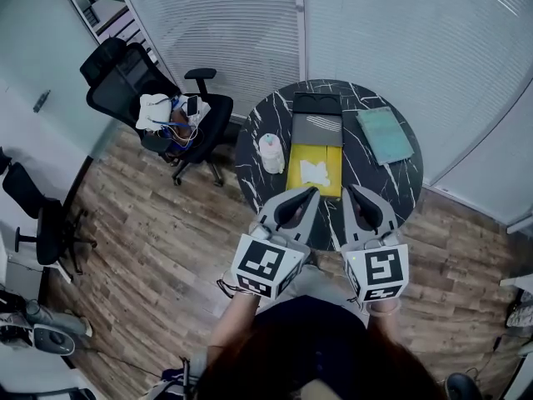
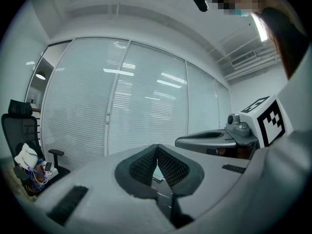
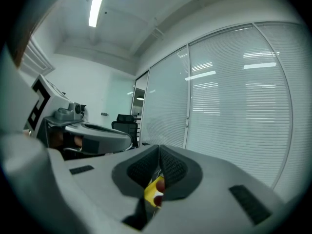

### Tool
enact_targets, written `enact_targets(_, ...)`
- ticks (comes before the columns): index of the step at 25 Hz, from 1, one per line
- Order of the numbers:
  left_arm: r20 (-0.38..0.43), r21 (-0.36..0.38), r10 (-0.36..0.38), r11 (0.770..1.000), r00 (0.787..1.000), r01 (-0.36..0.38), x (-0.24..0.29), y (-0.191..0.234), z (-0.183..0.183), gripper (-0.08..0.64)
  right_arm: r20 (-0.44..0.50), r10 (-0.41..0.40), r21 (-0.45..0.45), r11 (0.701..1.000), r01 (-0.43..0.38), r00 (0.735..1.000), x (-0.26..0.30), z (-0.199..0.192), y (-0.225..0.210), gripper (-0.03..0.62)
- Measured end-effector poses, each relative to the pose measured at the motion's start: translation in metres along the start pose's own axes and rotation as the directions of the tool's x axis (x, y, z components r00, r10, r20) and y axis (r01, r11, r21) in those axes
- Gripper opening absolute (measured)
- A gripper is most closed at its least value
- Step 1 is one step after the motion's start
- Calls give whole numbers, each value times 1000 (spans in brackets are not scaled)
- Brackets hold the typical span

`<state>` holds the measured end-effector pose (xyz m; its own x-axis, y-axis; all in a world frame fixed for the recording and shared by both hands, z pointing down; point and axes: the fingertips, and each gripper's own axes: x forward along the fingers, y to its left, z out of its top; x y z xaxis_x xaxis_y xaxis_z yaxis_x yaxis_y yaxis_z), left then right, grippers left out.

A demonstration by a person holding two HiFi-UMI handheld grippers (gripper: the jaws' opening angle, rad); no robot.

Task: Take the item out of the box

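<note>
An open box with a yellow inside lies in the middle of a round black marble table. A crumpled white item rests in it, and its dark lid lies flat at the far end. My left gripper hovers at the box's near edge, shut and empty. My right gripper hangs just right of it, also shut. In the left gripper view the left gripper has its pads pressed together. In the right gripper view the right gripper is closed too, and a bit of the yellow box shows below its pads.
A white roll-like object stands left of the box and a teal pad lies to its right. A black office chair with clutter stands left of the table, and another chair is farther left. Blind-covered glass walls close off the far side.
</note>
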<state>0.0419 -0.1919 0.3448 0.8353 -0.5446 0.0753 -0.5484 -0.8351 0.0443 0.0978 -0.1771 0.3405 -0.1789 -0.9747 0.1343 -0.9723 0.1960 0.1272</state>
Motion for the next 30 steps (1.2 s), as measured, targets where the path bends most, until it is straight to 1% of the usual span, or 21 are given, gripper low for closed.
enact_targets(8, -13, 0, 20, 1000, 1000, -20, 26, 20, 0, 26, -49, 30, -42, 999, -32, 998, 36, -12, -12, 25)
enact_targets(18, -22, -7, 56, 998, 998, -56, 52, 45, 1, 26, -109, 105, -50, 993, -111, 989, 79, -30, -20, 25)
enact_targets(24, -32, -14, 72, 997, 997, -72, 65, 57, -3, 26, -165, 156, -73, 983, -169, 974, 105, -49, -23, 26)
enact_targets(30, -38, -26, 103, 994, 994, -104, 75, 77, -5, 26, -231, 202, -96, 969, -229, 952, 128, -73, -22, 26)
